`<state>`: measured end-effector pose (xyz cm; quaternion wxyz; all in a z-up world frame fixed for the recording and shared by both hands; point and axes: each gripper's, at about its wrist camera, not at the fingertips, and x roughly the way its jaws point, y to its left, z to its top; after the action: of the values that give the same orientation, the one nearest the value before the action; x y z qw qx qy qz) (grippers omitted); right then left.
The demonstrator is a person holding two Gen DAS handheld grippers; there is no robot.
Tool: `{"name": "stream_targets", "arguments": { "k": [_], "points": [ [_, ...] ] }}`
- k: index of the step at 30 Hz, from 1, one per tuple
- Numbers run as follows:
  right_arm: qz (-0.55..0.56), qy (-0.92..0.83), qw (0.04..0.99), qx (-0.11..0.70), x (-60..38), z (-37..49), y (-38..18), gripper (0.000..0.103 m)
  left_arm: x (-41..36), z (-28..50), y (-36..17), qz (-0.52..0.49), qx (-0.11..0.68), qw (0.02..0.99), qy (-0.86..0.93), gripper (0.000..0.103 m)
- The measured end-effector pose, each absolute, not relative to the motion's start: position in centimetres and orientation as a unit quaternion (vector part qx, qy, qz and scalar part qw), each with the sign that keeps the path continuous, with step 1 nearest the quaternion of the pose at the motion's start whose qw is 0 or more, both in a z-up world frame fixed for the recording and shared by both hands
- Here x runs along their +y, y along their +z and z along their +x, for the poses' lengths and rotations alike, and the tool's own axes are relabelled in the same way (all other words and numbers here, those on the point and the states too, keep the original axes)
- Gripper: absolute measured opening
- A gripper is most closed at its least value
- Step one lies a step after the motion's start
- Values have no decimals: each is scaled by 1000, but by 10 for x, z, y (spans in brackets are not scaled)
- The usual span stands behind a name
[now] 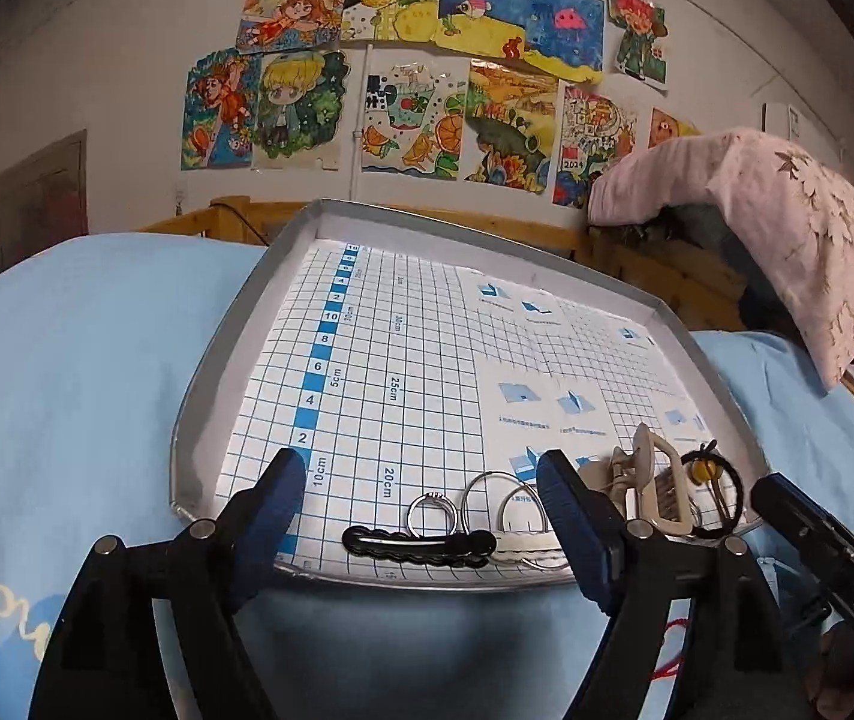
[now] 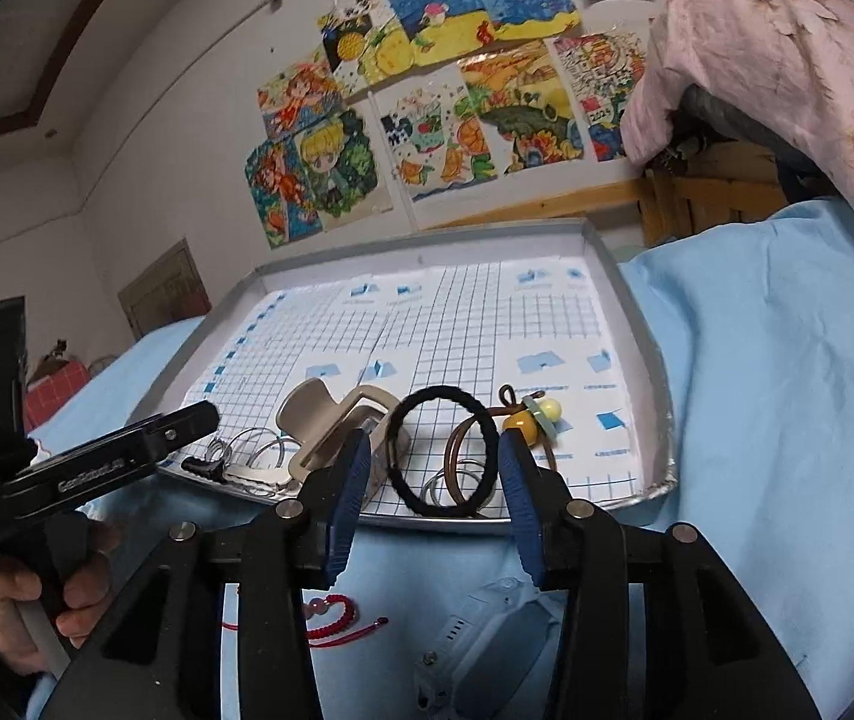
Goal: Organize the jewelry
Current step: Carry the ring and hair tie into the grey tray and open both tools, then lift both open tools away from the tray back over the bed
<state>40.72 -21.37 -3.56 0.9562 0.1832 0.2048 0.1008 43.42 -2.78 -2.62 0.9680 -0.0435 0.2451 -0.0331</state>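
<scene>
With both claws wide and empty, we lower the right gripper squarely over the black elastic hair tie at the grid-lined silver tray's near edge, avoiding the brown tie beneath.

Jewelry is clustered at the near edge of the grid-lined tray. Black wavy hair clip lies flat between the left gripper's fingers, silver ring just beyond it, wire hoops beside. Beige claw clip sits left of the right gripper's left finger. Black hair tie between the right fingers, overlapping a brown tie with yellow bead. Red cord bracelet off-tray, on the blue cloth under the right gripper.
</scene>
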Motion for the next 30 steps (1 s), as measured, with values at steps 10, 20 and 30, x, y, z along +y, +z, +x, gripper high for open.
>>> {"name": "stream_targets", "arguments": {
  "k": [10,20,30],
  "points": [
    [217,75,962,150,-230,371,-29,61,-17,380,-5,-68,194,979,-11,103],
    [108,86,984,113,-204,299,44,87,-8,287,38,-73,148,986,-1,103],
    [111,84,987,77,-205,187,83,97,5,178,53,-101,112,988,-10,103]
  ]
}}
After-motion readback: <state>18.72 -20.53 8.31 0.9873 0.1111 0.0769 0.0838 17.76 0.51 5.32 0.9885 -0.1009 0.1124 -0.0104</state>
